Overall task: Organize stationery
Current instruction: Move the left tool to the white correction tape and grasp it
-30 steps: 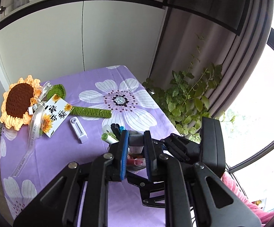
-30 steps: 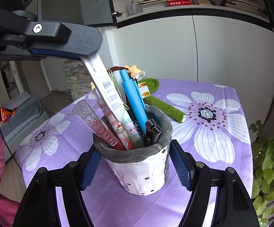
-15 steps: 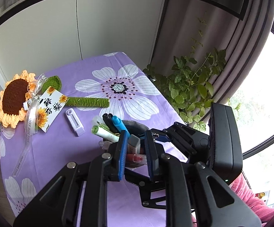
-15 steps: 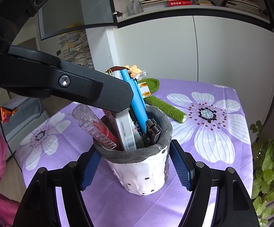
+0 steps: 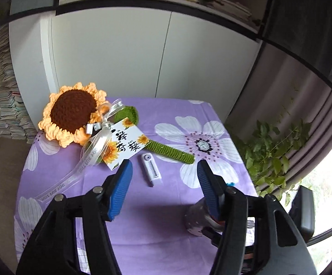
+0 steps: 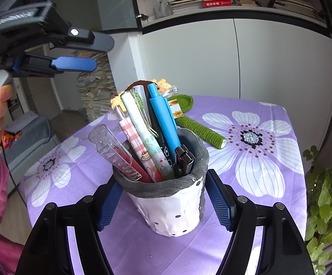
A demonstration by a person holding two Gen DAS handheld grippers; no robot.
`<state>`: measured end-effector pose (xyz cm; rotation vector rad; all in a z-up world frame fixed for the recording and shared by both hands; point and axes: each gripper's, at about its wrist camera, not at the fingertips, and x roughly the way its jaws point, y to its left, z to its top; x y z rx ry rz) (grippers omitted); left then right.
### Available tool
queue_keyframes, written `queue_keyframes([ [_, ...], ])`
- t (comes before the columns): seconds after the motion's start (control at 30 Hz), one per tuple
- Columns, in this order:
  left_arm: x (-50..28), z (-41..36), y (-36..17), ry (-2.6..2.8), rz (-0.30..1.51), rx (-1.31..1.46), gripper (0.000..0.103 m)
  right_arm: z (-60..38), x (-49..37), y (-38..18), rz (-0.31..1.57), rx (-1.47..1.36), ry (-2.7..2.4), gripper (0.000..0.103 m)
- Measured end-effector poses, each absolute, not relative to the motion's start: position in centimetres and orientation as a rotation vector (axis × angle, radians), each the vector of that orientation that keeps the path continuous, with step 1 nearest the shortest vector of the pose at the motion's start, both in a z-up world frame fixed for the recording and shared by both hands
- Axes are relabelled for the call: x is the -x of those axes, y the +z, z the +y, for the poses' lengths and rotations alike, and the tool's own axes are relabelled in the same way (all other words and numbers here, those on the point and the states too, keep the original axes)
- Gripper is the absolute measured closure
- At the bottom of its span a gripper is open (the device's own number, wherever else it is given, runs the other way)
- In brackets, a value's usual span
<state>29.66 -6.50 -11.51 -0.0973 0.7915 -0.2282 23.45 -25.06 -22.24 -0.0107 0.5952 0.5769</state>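
Note:
A white pen cup with a grey rim (image 6: 170, 206) stands on the purple flowered tablecloth (image 6: 269, 160), full of several pens, among them a blue one (image 6: 163, 119). My right gripper (image 6: 166, 204) has a blue pad on each side of the cup, shut on it. My left gripper (image 5: 163, 190) is open and empty, raised above the table; it shows at upper left in the right wrist view (image 6: 74, 64). A small white stationery piece (image 5: 151, 169) lies on the cloth just beyond the left fingertips. The cup (image 5: 198, 220) shows partly behind the left gripper's right finger.
A crocheted sunflower (image 5: 74, 114) with a green stem (image 5: 172, 153), ribbon and a card (image 5: 124, 146) lies at the table's far left. A leafy plant (image 5: 273, 151) stands past the right edge. White cabinets (image 5: 143, 52) are behind.
My left gripper was shut on an item lowered into the cup; it has let go, opened, and lifted up and away to the left. The right gripper and cup stayed put.

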Motion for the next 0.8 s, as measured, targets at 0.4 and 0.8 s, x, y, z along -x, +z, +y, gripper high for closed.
queue_keyframes([
  [0.4, -39.5, -8.2, -20.0, -0.115, 1.052, 0.114, 0.048, -25.0, -23.4, -22.2, 0.595, 0.009, 0.578, 0.030],
  [0.8, -44.1, -8.6, -23.7, -0.061, 1.154, 0.115, 0.072, -25.0, -23.5, -22.3, 0.594, 0.010, 0.577, 0.030],
])
